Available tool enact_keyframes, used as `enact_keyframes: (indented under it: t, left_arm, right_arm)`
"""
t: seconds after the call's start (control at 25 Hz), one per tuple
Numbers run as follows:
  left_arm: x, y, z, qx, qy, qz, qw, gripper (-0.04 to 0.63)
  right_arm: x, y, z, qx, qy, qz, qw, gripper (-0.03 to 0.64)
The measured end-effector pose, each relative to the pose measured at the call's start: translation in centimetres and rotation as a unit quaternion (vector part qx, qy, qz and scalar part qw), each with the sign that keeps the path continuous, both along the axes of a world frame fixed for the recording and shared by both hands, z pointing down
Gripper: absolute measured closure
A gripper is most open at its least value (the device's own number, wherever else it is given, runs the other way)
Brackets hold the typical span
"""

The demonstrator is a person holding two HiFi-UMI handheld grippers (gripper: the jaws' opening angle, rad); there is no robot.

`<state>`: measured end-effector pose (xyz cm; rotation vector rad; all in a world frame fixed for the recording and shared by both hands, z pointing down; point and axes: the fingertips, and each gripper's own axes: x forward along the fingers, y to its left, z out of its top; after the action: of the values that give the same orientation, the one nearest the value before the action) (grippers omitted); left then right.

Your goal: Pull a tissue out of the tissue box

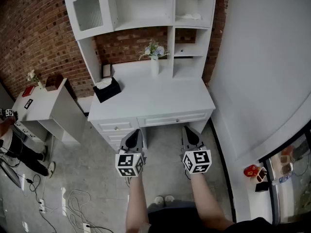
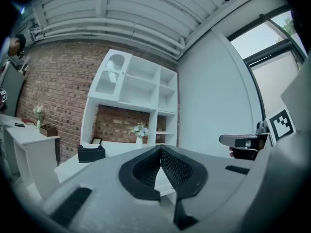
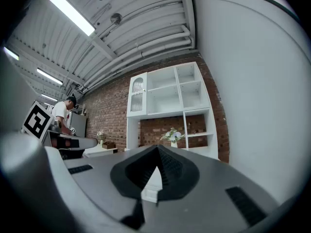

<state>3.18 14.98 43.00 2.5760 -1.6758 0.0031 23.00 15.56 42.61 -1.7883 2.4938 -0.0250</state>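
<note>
A black tissue box (image 1: 107,90) stands on the left part of the white desk (image 1: 155,98), with a white tissue (image 1: 103,83) poking out of its top. In the left gripper view the tissue box (image 2: 91,152) lies far off to the left of the jaws. My left gripper (image 1: 135,132) and right gripper (image 1: 187,128) hang side by side over the floor, just short of the desk's front edge, pointing level at it. Both are shut with nothing between the jaws. The left gripper (image 2: 160,149) and right gripper (image 3: 156,148) show their tips touching.
A vase of flowers (image 1: 154,62) stands at the desk's back under the white hutch (image 1: 146,13). Drawers (image 1: 170,119) face me. A small white side table (image 1: 46,101) and a person (image 1: 9,140) are at the left. Cables (image 1: 73,198) lie on the floor. A white wall (image 1: 262,67) curves along the right.
</note>
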Motion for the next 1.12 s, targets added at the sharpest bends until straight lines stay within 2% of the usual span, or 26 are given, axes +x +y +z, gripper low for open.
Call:
enact_keyframes:
  t: [0.84, 1.12]
  left_arm:
    - [0.8, -0.4, 1.0, -0.013, -0.004, 0.014, 0.9998, 0.589]
    - [1.3, -0.1, 1.5, -0.01, 0.012, 0.022, 0.9996, 0.589]
  right_arm:
    - [0.3, -0.4, 0.4, -0.007, -0.011, 0.003, 1.0, 0.618]
    - [0.7, -0.4, 0.7, -0.01, -0.018, -0.002, 1.0, 0.597]
